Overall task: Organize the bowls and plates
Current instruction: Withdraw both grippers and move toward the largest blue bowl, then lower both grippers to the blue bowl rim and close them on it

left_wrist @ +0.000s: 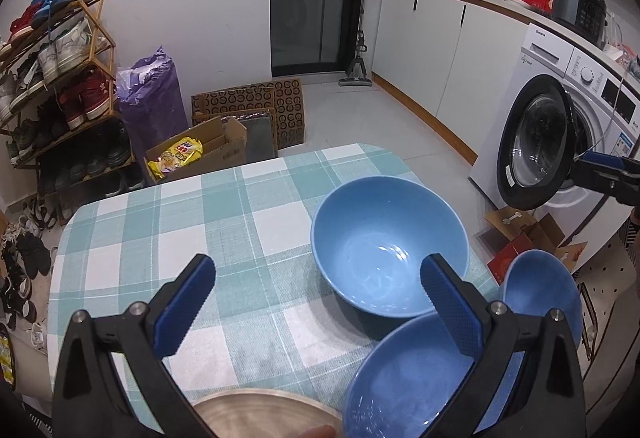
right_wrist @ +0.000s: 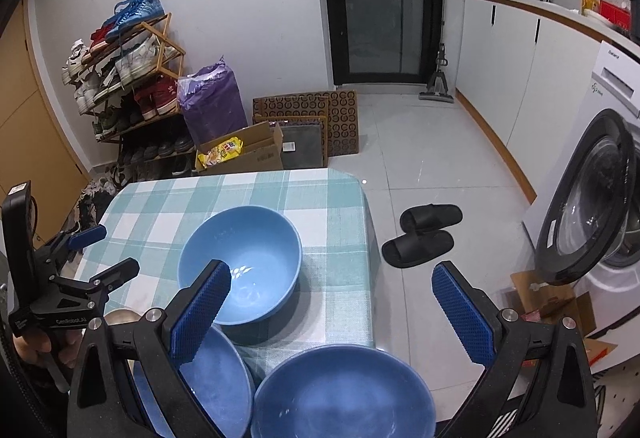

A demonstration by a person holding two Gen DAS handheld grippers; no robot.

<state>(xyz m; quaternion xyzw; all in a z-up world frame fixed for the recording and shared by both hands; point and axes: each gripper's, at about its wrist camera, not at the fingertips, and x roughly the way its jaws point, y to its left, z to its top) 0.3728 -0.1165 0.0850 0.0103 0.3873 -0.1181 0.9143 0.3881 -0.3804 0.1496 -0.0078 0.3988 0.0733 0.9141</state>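
Three blue bowls (right_wrist: 240, 262) on the checked worktop (left_wrist: 160, 230) — ahead of the left gripper (left_wrist: 316, 302) and right gripper (right_wrist: 332, 302), both spread wide, holding nothing.

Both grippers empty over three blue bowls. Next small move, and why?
Probably lower the right gripper onto the near rim of the nearest blue bowl at the table's edge. Both it and the left gripper are open and empty, and the light blue bowl sits upright, ready to take a nested bowl.

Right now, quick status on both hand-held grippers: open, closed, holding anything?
Left hand-held gripper: open, holding nothing, above the checked table.
Right hand-held gripper: open, holding nothing, above the blue bowls.
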